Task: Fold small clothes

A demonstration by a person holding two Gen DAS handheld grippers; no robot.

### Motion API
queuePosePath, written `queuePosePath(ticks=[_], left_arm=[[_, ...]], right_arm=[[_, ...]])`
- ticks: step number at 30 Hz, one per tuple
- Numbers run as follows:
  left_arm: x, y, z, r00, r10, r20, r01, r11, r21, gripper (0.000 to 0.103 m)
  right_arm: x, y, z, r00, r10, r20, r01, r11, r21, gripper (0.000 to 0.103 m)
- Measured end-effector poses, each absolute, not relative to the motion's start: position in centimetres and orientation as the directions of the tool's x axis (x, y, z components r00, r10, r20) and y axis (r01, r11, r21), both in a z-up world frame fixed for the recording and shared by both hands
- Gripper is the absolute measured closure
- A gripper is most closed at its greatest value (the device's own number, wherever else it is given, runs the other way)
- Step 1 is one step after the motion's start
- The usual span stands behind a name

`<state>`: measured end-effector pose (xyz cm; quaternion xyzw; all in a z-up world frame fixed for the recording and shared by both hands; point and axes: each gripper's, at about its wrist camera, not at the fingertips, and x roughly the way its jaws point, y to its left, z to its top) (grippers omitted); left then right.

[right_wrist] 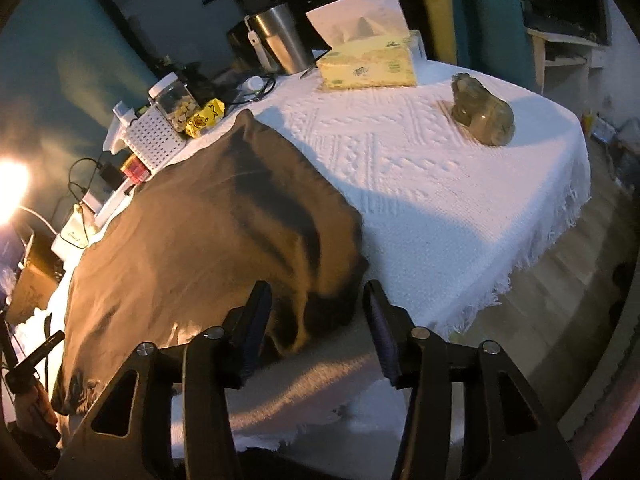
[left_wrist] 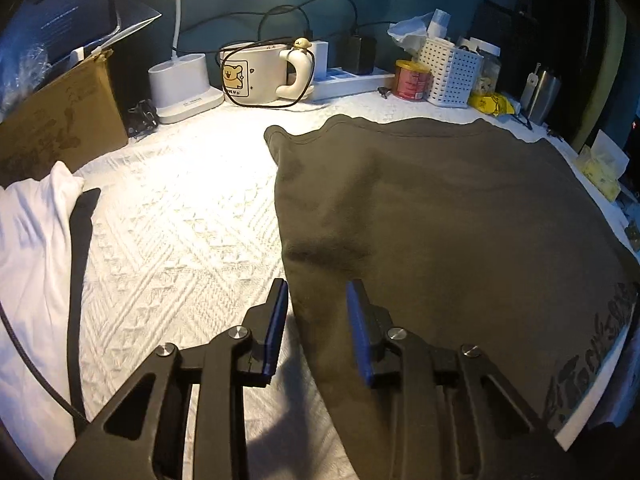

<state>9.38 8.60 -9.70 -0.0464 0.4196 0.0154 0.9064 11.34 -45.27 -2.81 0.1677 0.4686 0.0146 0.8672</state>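
Note:
A dark olive garment lies spread flat on the white textured tablecloth, with printed lettering near its right edge. My left gripper hovers over the garment's left edge, jaws apart, and the edge runs between the pads without being pinched. In the right wrist view the same garment fills the left half. Its near right corner is blurred and lies slack between the wide-apart pads of my right gripper. A white garment lies at the far left.
Along the back stand a cardboard box, a lamp base, a mug, a power strip, a can and a white basket. A tissue box, a steel tumbler and a figurine stand to the right. The fringed table edge drops to the floor.

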Motion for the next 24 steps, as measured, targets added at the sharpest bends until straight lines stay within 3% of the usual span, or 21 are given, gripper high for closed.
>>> queuePosePath(ticks=[2, 11, 15, 19, 23, 24], left_arm=[[9.5, 9.0, -9.7, 0.645, -0.023, -0.764, -0.07, 0.994, -0.089, 0.073], [10.2, 10.2, -8.2, 0.662, 0.002, -0.749, -0.082, 0.994, -0.069, 0.073], [10.8, 9.5, -7.9, 0.663, 0.005, -0.749, -0.053, 0.998, -0.04, 0.073], [11.5, 9.1, -7.6, 0.664, 0.012, -0.748, -0.047, 0.999, -0.027, 0.073], [12.3, 9.1, -7.4, 0.659, 0.006, -0.752, -0.042, 0.999, -0.028, 0.073], [12.5, 9.1, -7.4, 0.659, 0.007, -0.752, -0.042, 0.999, -0.028, 0.073]], right_arm=[[11.9, -44.7, -3.0, 0.569, 0.205, -0.796, 0.119, 0.938, 0.326, 0.032], [15.9, -42.3, -4.2, 0.584, 0.343, -0.736, 0.067, 0.883, 0.465, 0.032], [18.8, -40.6, -4.4, 0.56, 0.36, -0.746, 0.017, 0.896, 0.444, 0.033], [21.0, -39.3, -4.7, 0.529, 0.348, -0.774, -0.022, 0.917, 0.398, 0.047], [22.4, -38.5, -5.1, 0.512, 0.316, -0.799, -0.05, 0.939, 0.339, 0.078], [22.6, -38.3, -5.2, 0.506, 0.312, -0.804, -0.062, 0.943, 0.326, 0.08]])
